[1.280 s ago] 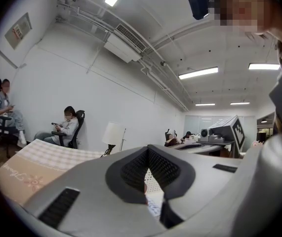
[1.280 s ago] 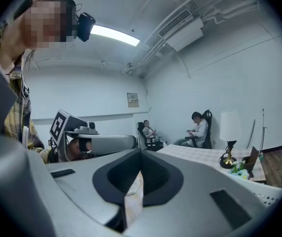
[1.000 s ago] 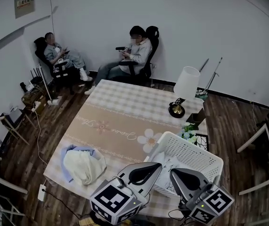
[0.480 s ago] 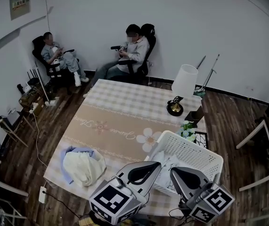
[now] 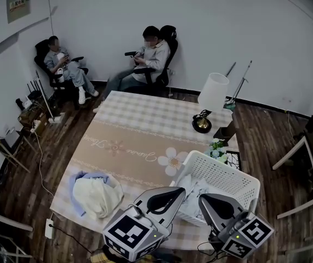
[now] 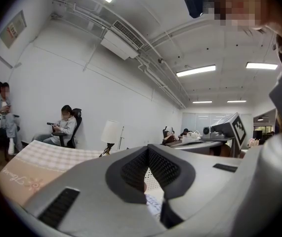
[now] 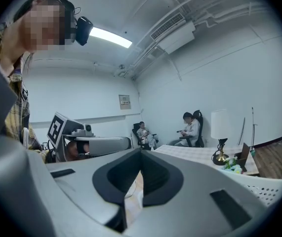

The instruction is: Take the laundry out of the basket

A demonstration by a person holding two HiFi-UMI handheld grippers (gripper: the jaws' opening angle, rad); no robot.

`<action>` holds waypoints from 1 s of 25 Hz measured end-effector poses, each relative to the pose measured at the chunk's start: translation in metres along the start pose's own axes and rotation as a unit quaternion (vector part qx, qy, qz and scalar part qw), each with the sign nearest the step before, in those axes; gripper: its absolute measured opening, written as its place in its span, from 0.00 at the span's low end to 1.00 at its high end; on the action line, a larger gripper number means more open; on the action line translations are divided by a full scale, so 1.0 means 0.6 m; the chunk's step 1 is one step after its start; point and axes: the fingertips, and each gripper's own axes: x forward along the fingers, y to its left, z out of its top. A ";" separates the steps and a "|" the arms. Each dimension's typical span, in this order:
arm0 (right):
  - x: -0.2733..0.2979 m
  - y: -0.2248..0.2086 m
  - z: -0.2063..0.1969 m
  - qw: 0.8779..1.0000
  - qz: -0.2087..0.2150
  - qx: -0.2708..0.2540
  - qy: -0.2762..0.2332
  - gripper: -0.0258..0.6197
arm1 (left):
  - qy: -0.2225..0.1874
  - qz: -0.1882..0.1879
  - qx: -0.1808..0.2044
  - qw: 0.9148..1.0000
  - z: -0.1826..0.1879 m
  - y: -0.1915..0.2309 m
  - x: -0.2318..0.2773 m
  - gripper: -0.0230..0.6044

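A white lattice laundry basket [image 5: 230, 176] stands on the bed's near right corner, with pale clothes [image 5: 195, 191] inside it. A cream garment on a light blue one [image 5: 95, 194] lies on the bed at the near left. My left gripper [image 5: 167, 196] is held up just in front of the basket's left end, jaws shut and empty. My right gripper [image 5: 210, 203] is beside it at the basket's near side, also shut with nothing held. In the left gripper view the left gripper [image 6: 149, 181] points over the bed; in the right gripper view the right gripper [image 7: 140, 182] does too.
The bed carries a beige checked cover with flowers [image 5: 145, 141]. A white table lamp [image 5: 210, 100] and a flower pot [image 5: 218, 151] stand at the bed's right side. Two people sit in chairs [image 5: 145, 56] by the far wall. Wooden floor [image 5: 266, 141] surrounds the bed.
The head view has drifted slightly, so the room sits a little higher and further left in the picture. Both grippers hold their place, shut.
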 end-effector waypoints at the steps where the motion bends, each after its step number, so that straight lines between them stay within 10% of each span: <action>1: 0.000 0.000 0.000 1.000 -0.003 0.001 0.000 0.04 | 0.001 0.000 -0.001 1.000 0.000 0.002 -0.002 0.07; 25: -0.042 -0.090 0.013 0.991 -0.124 -0.027 0.038 0.11 | 0.042 -0.055 0.051 0.996 -0.009 0.036 0.046 0.11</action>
